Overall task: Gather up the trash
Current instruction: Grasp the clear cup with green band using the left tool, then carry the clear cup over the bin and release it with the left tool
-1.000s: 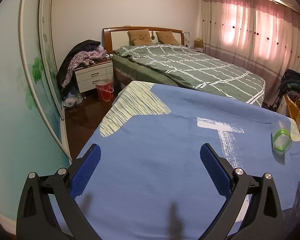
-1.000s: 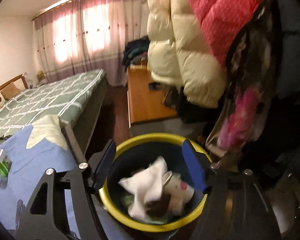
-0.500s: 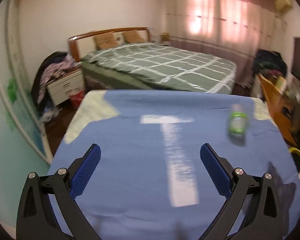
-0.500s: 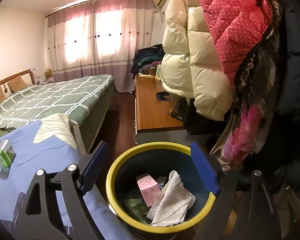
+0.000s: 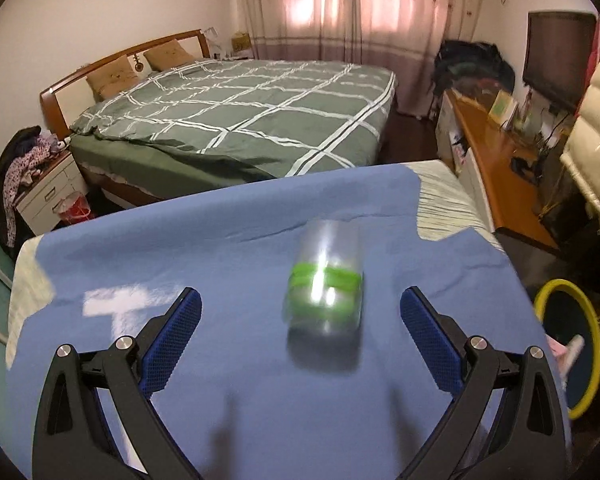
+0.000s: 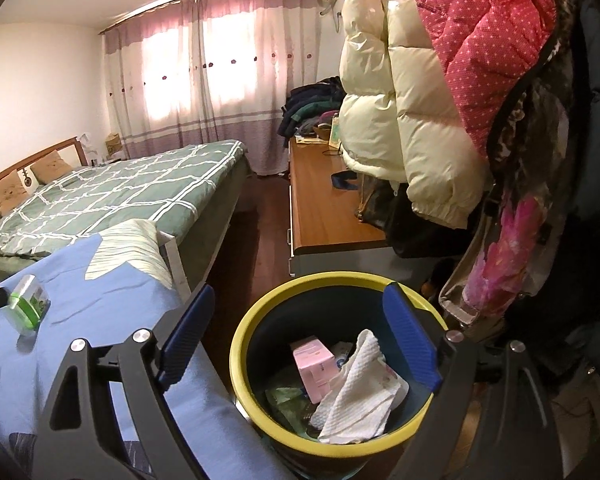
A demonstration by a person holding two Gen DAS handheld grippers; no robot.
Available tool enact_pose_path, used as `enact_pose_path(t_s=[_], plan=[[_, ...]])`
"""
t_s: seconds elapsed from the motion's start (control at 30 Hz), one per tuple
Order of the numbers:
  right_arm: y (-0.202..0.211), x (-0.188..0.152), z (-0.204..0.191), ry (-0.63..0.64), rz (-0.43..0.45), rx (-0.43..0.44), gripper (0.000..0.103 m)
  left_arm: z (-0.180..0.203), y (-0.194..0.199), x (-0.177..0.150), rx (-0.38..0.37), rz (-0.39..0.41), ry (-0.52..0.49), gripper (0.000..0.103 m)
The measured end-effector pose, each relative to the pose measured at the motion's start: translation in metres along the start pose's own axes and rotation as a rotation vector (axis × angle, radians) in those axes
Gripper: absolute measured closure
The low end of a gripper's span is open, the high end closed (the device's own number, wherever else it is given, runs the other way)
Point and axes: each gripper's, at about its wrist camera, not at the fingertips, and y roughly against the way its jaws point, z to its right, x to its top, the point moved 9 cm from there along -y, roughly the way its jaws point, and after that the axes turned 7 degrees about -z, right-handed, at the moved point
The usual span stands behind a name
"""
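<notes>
A clear plastic bottle with a green label (image 5: 326, 280) lies on the blue cloth (image 5: 220, 264), blurred, just ahead of my left gripper (image 5: 300, 320), which is open and empty. The bottle also shows in the right wrist view (image 6: 27, 304). My right gripper (image 6: 296, 332) is open and empty above the yellow-rimmed dark bin (image 6: 240, 344). The bin holds a white paper towel (image 6: 360, 392) and a pink carton (image 6: 314, 364). The bin also shows at the right edge of the left wrist view (image 5: 596, 344).
A bed with a green checked cover (image 5: 240, 112) stands beyond the cloth. A wooden dresser (image 6: 324, 208) runs along the right. Puffy jackets (image 6: 420, 100) hang close over the bin. A nightstand (image 5: 48, 196) and a red bin (image 5: 74, 210) are at far left.
My left gripper has swung right and closer to the bottle, which now sits between its fingers' line of view. My right gripper has pulled back a little from the bin.
</notes>
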Motion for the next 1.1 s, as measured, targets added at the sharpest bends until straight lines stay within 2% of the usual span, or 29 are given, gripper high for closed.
enact_pose_path(t_s=[0.13,0.2,0.33,0.47,0.73,0.83,0.93,1.1], plan=[[-0.001,-0.001,-0.002,0.005,-0.009,0.009,0.021,0.006,-0.032,0.012,0.014,-0.039,-0.011,0.005],[-0.001,-0.001,-0.003,0.006,-0.012,0.012,0.021,0.007,-0.041,0.015,0.009,-0.055,-0.014,0.014],[-0.002,0.0,-0.003,0.0,-0.013,0.02,0.021,0.005,-0.056,0.018,-0.013,-0.081,-0.017,0.025],[-0.004,-0.001,-0.003,-0.002,-0.023,0.026,0.021,0.01,-0.066,0.018,-0.056,-0.1,-0.04,0.052],[-0.001,0.001,-0.001,-0.013,-0.013,0.038,0.021,0.019,-0.056,0.011,-0.072,-0.089,-0.045,0.053],[0.003,0.002,0.004,-0.028,-0.009,0.043,0.021,0.029,-0.037,0.004,-0.084,-0.071,-0.059,0.053],[0.008,0.004,0.008,-0.047,-0.024,0.093,0.021,0.046,-0.013,-0.002,-0.096,-0.056,-0.086,0.053],[0.027,0.003,0.018,0.027,-0.008,0.111,0.021,0.094,0.029,-0.016,-0.141,-0.028,-0.152,0.053]])
